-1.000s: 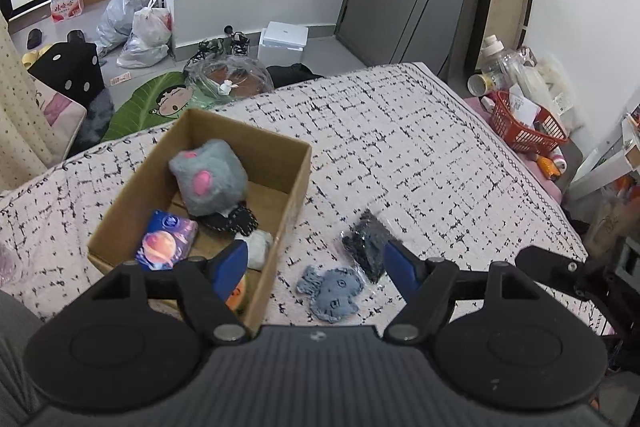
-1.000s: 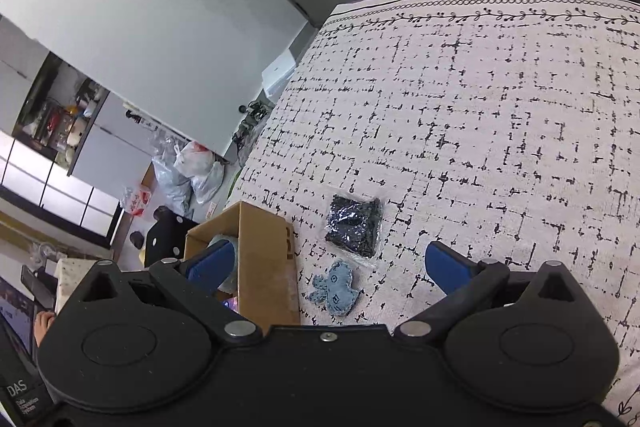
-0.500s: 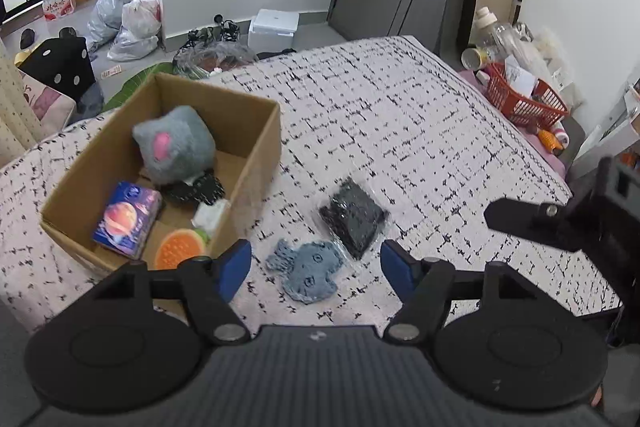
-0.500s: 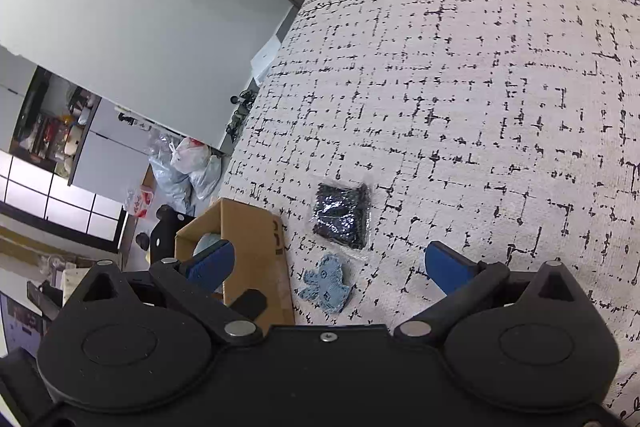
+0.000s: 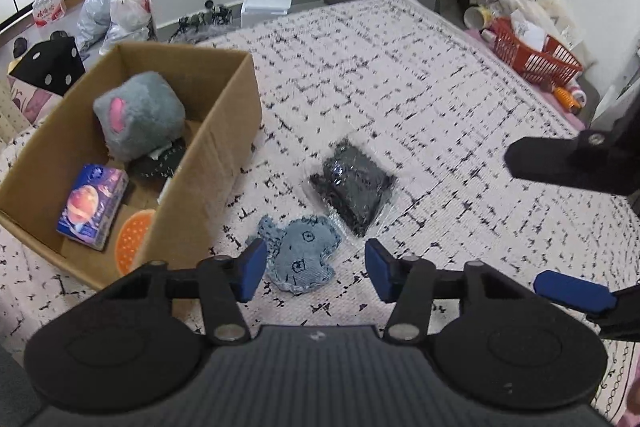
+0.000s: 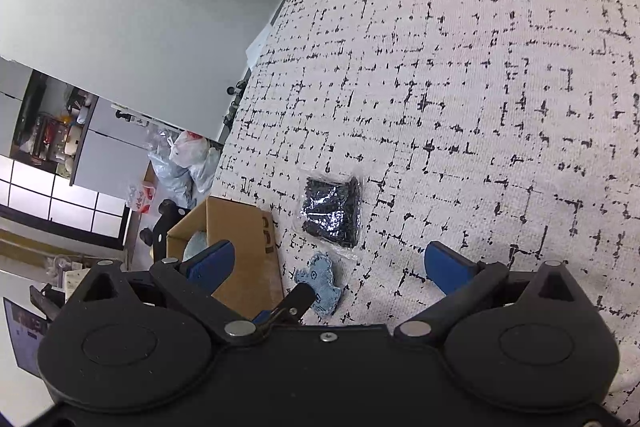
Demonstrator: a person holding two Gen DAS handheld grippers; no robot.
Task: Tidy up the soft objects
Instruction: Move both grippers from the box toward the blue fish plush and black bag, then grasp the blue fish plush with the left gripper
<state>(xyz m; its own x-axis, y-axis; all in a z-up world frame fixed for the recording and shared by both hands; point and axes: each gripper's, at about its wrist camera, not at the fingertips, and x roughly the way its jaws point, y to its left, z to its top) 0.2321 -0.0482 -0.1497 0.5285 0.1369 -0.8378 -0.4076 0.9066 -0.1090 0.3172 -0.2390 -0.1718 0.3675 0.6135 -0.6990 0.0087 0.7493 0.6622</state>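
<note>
A blue denim fish-shaped soft toy lies on the patterned bedspread, right between the tips of my open, empty left gripper. A black item in a clear bag lies just beyond it. A cardboard box to the left holds a grey plush, a small colourful pack and an orange disc. My right gripper is open and empty, hovering above the bed; the toy, bag and box show in its view.
A red basket with bottles and cups stands off the bed's right edge. Plastic bags and a white box lie on the floor beyond the bed. The right gripper's fingers show at the left wrist view's right edge.
My left gripper has moved right and down, from beside the box to straddling the denim toy. The right gripper has drifted closer to the left one.
</note>
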